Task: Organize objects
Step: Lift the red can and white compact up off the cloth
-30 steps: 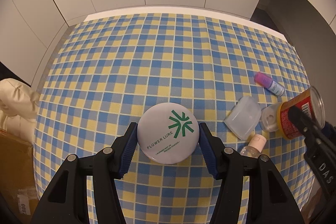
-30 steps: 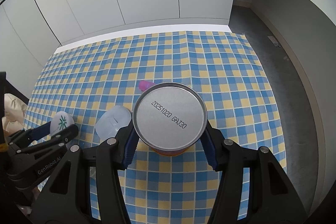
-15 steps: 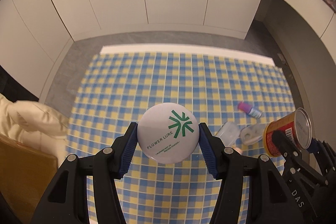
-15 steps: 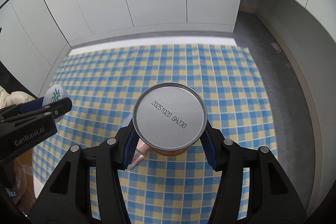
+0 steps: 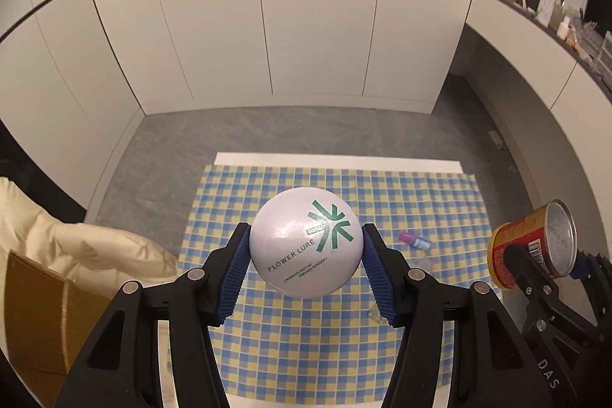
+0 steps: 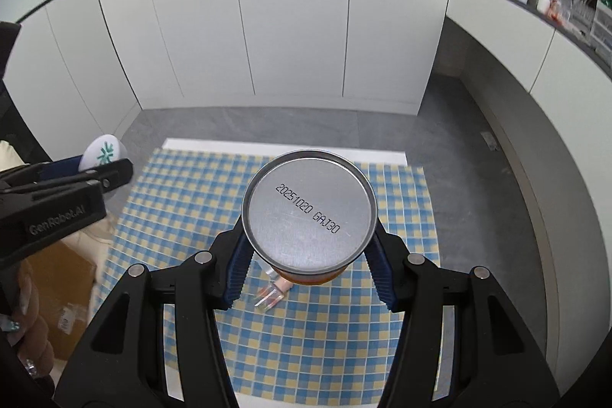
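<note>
1. My left gripper (image 5: 306, 264) is clamped on the round white powder compact with a green star logo (image 5: 306, 241); its blue ribbed pads (image 5: 236, 270) press both sides, and it hangs in the air above the cloth.
2. My right gripper (image 6: 308, 260) is clamped on the orange-red cylindrical can with a silver metal end (image 6: 309, 211); the end faces the camera and covers most of the can's body.
3. In the left view that can (image 5: 533, 243) sits to the right of my left tool; in the right view the compact (image 6: 102, 155) shows at far left, half behind black tool arms.
4. Below both tools lies a blue, yellow and white checked tablecloth (image 5: 401, 194) on a table with a bare white strip along the far edge.
5. On the cloth, right of the compact, lies a small bottle with a purple cap (image 5: 413, 240). Under the can a small clear bottle with a pinkish cap (image 6: 273, 293) is partly hidden.
6. Grey floor, white cabinet panels (image 5: 317, 6) and a cluttered shelf at upper right lie beyond.
7. Left of my tool: cream padded fabric (image 5: 76, 247) over a brown cardboard box (image 5: 34, 324), both cut off by the frame.
</note>
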{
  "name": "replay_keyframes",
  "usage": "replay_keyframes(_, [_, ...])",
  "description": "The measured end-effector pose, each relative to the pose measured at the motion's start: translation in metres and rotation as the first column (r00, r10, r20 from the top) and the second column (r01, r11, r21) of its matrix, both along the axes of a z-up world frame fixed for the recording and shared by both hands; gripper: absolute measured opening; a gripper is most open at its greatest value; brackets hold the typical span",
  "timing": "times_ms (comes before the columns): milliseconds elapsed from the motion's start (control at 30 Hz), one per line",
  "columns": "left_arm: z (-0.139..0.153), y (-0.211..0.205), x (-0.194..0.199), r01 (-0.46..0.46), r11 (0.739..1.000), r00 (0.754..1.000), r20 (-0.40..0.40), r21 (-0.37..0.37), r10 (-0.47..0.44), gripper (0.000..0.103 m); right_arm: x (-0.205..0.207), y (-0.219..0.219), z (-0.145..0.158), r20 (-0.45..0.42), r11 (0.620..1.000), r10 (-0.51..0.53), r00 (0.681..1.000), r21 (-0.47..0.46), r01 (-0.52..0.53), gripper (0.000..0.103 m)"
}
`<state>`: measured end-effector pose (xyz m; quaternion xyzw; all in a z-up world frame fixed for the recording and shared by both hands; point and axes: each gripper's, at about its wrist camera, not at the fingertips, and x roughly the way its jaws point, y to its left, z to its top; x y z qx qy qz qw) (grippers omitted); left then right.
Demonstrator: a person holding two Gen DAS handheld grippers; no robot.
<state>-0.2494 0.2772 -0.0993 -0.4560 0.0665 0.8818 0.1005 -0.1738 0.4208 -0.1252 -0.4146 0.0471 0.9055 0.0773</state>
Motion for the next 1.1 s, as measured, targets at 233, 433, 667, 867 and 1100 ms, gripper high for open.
replay_keyframes(233, [0.055,-0.007,0.019,-0.009,1.0,0.999,-0.046,0.013,0.009,0.057,0.02,-0.009,0.056,-0.043,1.0,0.012,0.999,0.017,-0.011,0.056])
replay_keyframes(433, [0.095,-0.01,0.039,0.006,1.0,0.997,-0.073,0.012,-0.005,0.057,0.036,-0.008,0.102,-0.074,0.999,-0.005,0.997,0.035,0.007,0.056])
replay_keyframes(667, [0.137,-0.018,0.064,0.007,1.0,0.993,-0.119,0.031,-0.003,0.057,0.06,-0.007,0.148,-0.122,0.999,-0.025,0.992,0.042,0.031,0.056])
replay_keyframes(867, [0.162,-0.026,0.079,0.002,1.0,0.989,-0.149,0.031,0.002,0.057,0.072,-0.011,0.173,-0.144,0.998,-0.022,0.989,0.063,0.032,0.056])
replay_keyframes(1100, [0.174,-0.034,0.091,0.011,0.999,0.987,-0.16,0.048,-0.003,0.057,0.082,-0.018,0.194,-0.169,0.996,-0.013,0.986,0.081,0.027,0.056])
